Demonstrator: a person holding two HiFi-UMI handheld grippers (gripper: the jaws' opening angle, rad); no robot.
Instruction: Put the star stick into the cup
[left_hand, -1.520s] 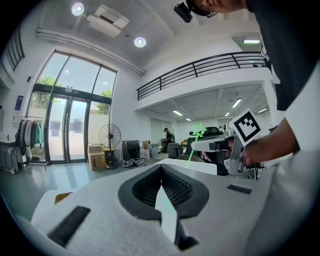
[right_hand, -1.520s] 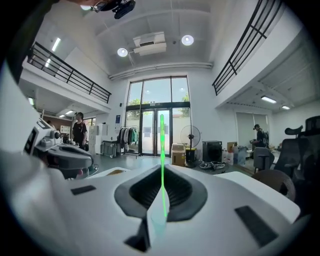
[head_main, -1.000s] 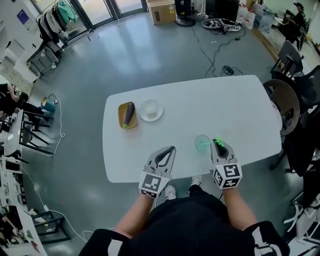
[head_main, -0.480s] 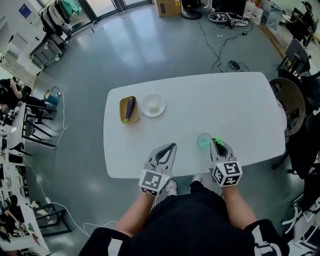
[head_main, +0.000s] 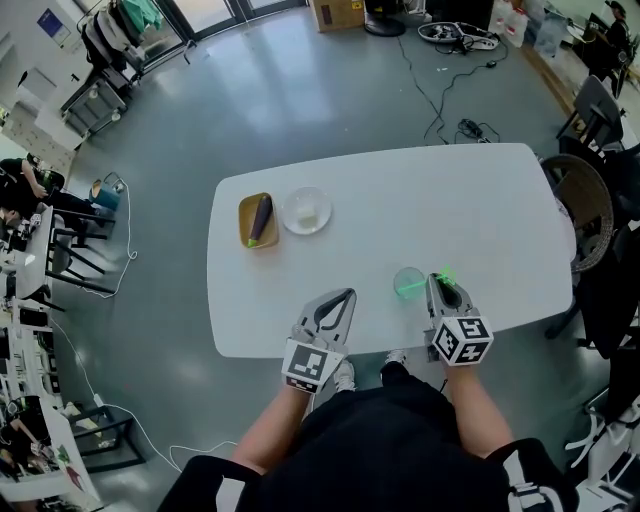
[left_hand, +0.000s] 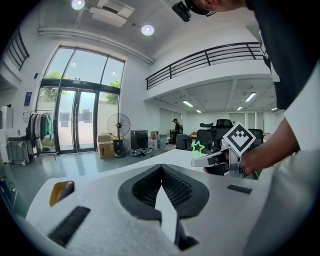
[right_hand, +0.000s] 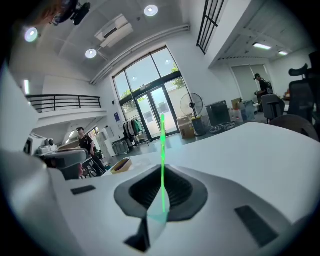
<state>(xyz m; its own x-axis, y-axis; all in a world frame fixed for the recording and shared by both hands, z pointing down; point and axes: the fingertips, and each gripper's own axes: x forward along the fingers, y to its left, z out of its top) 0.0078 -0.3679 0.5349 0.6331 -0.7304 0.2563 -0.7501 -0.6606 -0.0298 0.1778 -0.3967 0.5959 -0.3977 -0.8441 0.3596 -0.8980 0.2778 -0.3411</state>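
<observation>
A clear cup (head_main: 406, 282) stands on the white table (head_main: 480, 210) near its front edge. My right gripper (head_main: 436, 281) is just right of the cup, shut on the green star stick (head_main: 446, 275). The star end points up and to the right, and the stick's lower part shows as a green line across the cup's mouth. Seen along the right jaws (right_hand: 162, 171), the stick (right_hand: 162, 145) stands upright between the pads. My left gripper (head_main: 345, 295) rests at the front edge, left of the cup, its jaws (left_hand: 161, 169) shut on nothing. The star (left_hand: 198, 147) shows from there too.
A yellow tray holding an eggplant (head_main: 258, 220) and a clear bowl (head_main: 305, 210) sit at the table's far left. Chairs (head_main: 580, 210) crowd the right end. The person's body is close behind the front edge.
My right gripper has shifted slightly right and back, and the star end now sits further right of the cup. The left gripper has hardly moved.
</observation>
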